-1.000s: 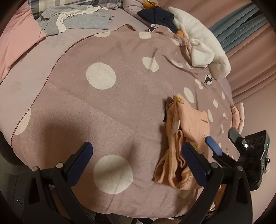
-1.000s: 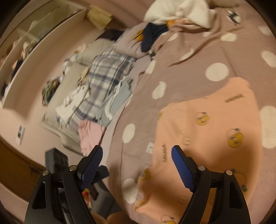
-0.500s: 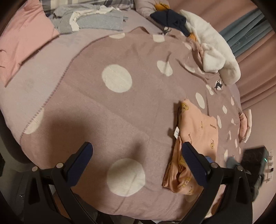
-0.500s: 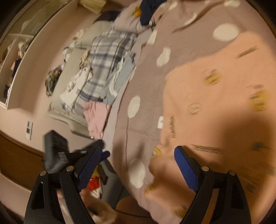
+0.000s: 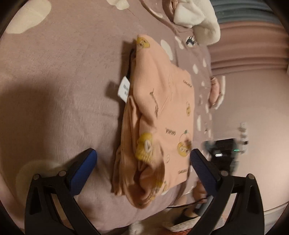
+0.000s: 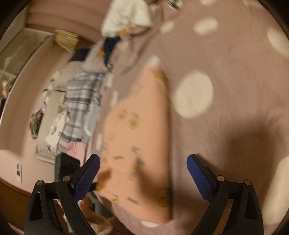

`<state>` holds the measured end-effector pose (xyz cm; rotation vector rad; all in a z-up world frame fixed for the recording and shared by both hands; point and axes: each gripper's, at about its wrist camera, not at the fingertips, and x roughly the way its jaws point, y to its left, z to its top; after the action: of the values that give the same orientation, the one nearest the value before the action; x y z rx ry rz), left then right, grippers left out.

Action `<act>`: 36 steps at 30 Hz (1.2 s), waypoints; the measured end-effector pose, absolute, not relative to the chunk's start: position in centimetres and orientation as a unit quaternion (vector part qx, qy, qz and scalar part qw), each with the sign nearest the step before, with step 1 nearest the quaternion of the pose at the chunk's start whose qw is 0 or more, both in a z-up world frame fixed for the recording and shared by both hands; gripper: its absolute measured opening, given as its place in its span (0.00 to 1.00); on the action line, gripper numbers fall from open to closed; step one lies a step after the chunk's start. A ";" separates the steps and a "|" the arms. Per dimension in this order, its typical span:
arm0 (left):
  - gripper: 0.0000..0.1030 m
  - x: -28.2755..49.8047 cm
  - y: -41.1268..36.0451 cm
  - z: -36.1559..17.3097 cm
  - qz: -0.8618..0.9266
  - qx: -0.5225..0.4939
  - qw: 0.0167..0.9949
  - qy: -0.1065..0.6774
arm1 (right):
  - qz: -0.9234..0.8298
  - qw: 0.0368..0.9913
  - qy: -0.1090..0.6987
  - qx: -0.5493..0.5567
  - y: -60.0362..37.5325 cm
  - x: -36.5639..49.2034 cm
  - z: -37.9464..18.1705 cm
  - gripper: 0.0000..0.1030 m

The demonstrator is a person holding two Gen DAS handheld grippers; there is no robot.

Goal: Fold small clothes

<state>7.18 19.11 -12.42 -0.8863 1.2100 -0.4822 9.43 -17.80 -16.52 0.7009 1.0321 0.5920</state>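
Note:
A small peach garment point(image 5: 159, 115) with yellow cartoon prints lies folded on the mauve polka-dot blanket point(image 5: 59, 86). A white label point(image 5: 124, 88) sticks out at its left edge. My left gripper point(image 5: 142, 168) is open and empty, its jaws spread either side of the garment's bunched near end. In the right wrist view the same garment point(image 6: 139, 137) lies flat, blurred by motion. My right gripper point(image 6: 143, 173) is open and empty just above its near part. The other gripper's black body point(image 5: 224, 153) shows at the bed's right edge.
A white fluffy item point(image 5: 196, 16) and more clothes lie at the far end of the bed. A plaid cloth point(image 6: 83, 106) and a pile of clothes point(image 6: 56, 130) lie along the bed's left side by a shelf unit point(image 6: 19, 59). A curtain point(image 5: 247, 47) hangs behind.
My left gripper has swung right and moved in close over the peach garment. My right gripper has shifted so the garment now lies between its jaws. Both stayed open.

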 end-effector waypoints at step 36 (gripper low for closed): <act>0.76 10.8 12.2 -11.7 -0.212 -0.296 0.765 0.532 | 0.340 0.781 0.470 0.233 -12.6 15.3 -16.5 0.88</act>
<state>10.76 12.17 -11.72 -0.6431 1.1561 -0.4614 15.31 -12.58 -16.50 0.5023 1.0151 0.7344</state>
